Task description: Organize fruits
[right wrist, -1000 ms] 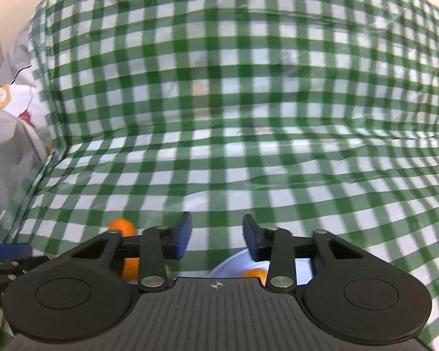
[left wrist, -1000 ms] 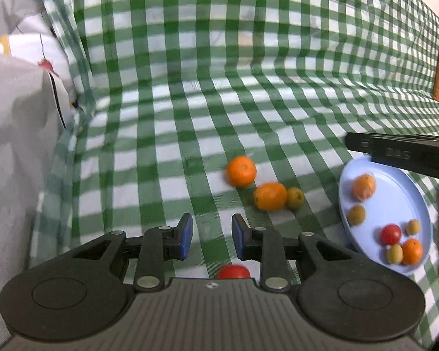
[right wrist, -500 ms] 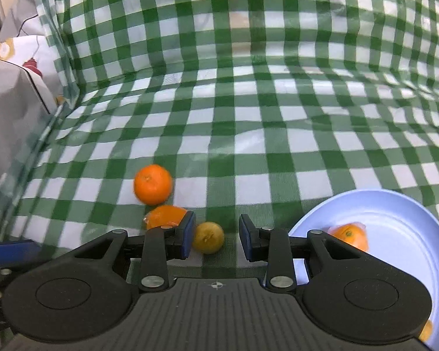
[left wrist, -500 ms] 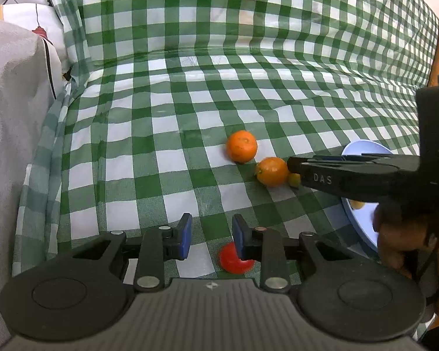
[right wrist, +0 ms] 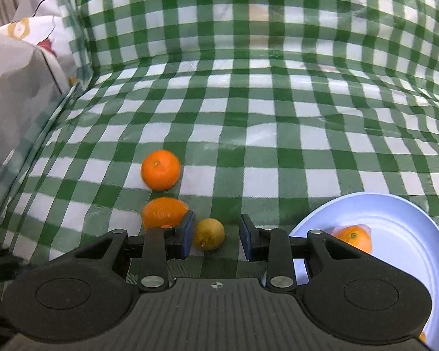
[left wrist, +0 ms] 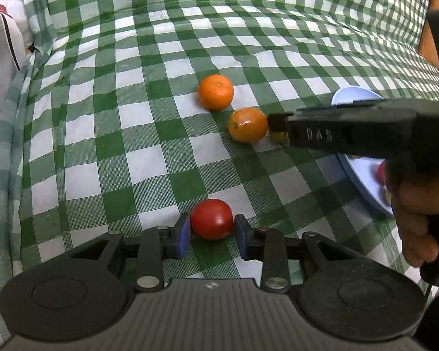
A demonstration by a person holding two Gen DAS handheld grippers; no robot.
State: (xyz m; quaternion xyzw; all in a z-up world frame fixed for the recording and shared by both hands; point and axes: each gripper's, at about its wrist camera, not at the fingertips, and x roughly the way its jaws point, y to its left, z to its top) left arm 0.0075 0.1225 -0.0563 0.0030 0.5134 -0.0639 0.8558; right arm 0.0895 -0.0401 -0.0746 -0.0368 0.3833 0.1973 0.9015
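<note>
The left gripper [left wrist: 211, 232] has its jaws apart, and they have just been opening further; a red tomato [left wrist: 212, 218] sits between the blue pads, the left pad at or against its skin and a sliver of gap at the right pad, so no clamp is in force yet. The right gripper [right wrist: 216, 235] also has its jaws apart, straddling a small yellow fruit [right wrist: 208, 233] that lies close to the left pad with clear space to the right pad. Just beyond the right gripper's left pad lies an orange [right wrist: 164, 212], and farther ahead of it a second orange [right wrist: 160, 170]. To the right of the right jaws stands a pale blue plate [right wrist: 395, 207] already carrying an orange-coloured fruit. Judged from this layout, the step in hand is a double pick-up: each gripper is positioned on one loose fruit. The next move calls for closing both pairs of jaws gently enough not to bruise or squirt the round fruit sideways, then carrying it to the plate. The surface is a green-and-white checked cloth [left wrist: 149, 134] that rises behind the jaws like a backdrop; grey and patterned fabric lies to the left.
</note>
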